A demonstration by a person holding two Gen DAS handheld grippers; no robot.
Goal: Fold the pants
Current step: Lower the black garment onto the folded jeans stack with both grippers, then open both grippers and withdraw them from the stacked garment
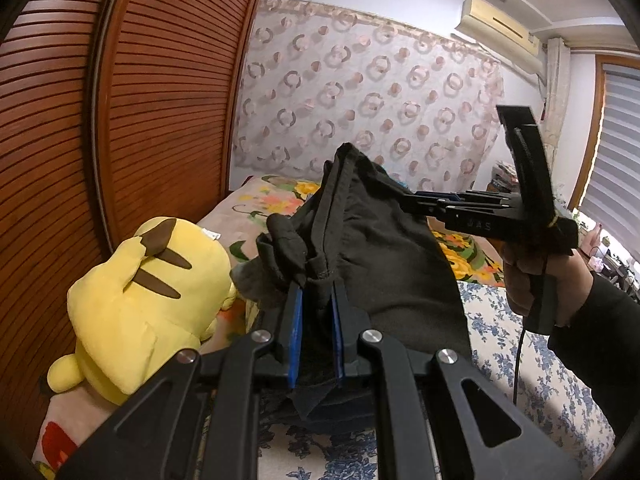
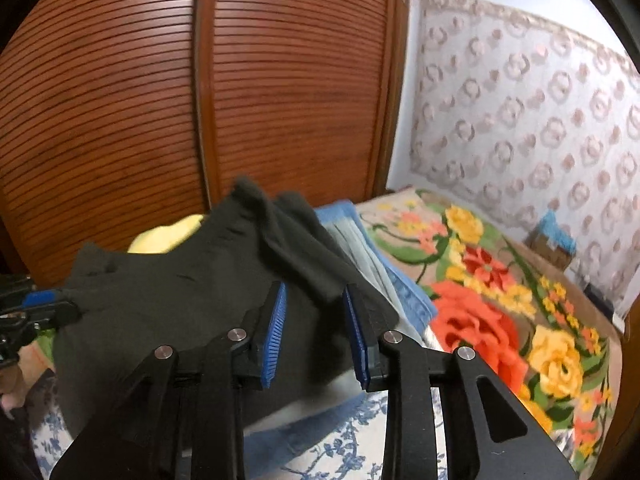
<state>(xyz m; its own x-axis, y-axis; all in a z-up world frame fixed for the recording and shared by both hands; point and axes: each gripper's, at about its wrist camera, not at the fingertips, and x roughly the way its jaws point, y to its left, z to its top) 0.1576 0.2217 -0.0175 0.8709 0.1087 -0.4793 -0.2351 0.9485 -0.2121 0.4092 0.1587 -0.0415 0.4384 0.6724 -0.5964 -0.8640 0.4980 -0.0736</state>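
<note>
The black pants [image 1: 372,240] hang in the air above the bed. My left gripper [image 1: 316,292] is shut on a bunched edge of the pants. In the left wrist view my right gripper [image 1: 404,196] reaches in from the right, with the pants draped over its tips. In the right wrist view the pants [image 2: 192,292] spread across the left and middle. My right gripper [image 2: 316,292] stands open with a wide gap between the blue pads [image 2: 276,340], and a fold of cloth lies loose between them. My left gripper shows at the far left [image 2: 52,304], clamped on the cloth.
A yellow plush toy [image 1: 152,308] lies at the left by the slatted wooden wardrobe [image 1: 120,120]. A floral blanket [image 2: 500,312] and a blue-flowered sheet [image 1: 520,360] cover the bed. A folded blue cloth [image 2: 384,276] lies behind the pants. A patterned curtain [image 1: 360,92] hangs at the back.
</note>
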